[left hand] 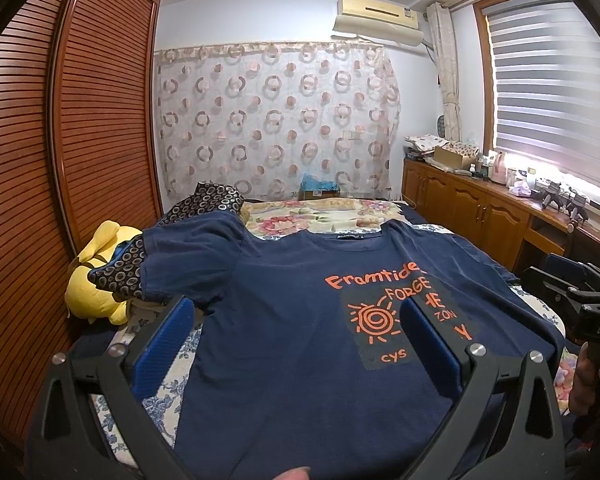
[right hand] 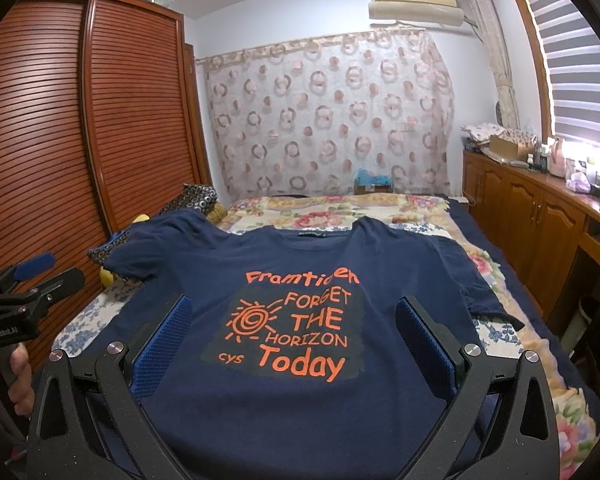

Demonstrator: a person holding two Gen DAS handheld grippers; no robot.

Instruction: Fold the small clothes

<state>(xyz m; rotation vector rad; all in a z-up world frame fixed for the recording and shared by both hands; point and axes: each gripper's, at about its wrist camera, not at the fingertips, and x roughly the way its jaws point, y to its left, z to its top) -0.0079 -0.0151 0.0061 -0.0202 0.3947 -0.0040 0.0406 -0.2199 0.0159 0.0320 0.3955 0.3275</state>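
1. Navy T-shirt (right hand: 300, 412) lies face-up and spread flat on the floral bedspread (right hand: 380, 204), collar away from the cameras, hem nearest; orange print reads "FORGET THE HORIZON Today".
2. Left gripper (left hand: 296, 332): jaws wide, holding nothing. It hangs above the shirt's left half; its left finger (left hand: 168, 344) sits past the shirt's side edge, over the bedspread.
3. Right gripper (right hand: 294, 340): jaws wide, empty, centred above the chest print.
4. Step, as I judge it: the first fold has not started; both grippers are positioned to approach.
5. To do it well: pinch at edges, not mid-panel. One gripper takes a shoulder/sleeve seam, the other the hem on the same side, catching both layers.
6. Risk: the left sleeve (left hand: 188, 256) drapes over a patterned cushion (left hand: 204, 204) and yellow plush (left hand: 96, 280), so it isn't flat; pull it clear first.
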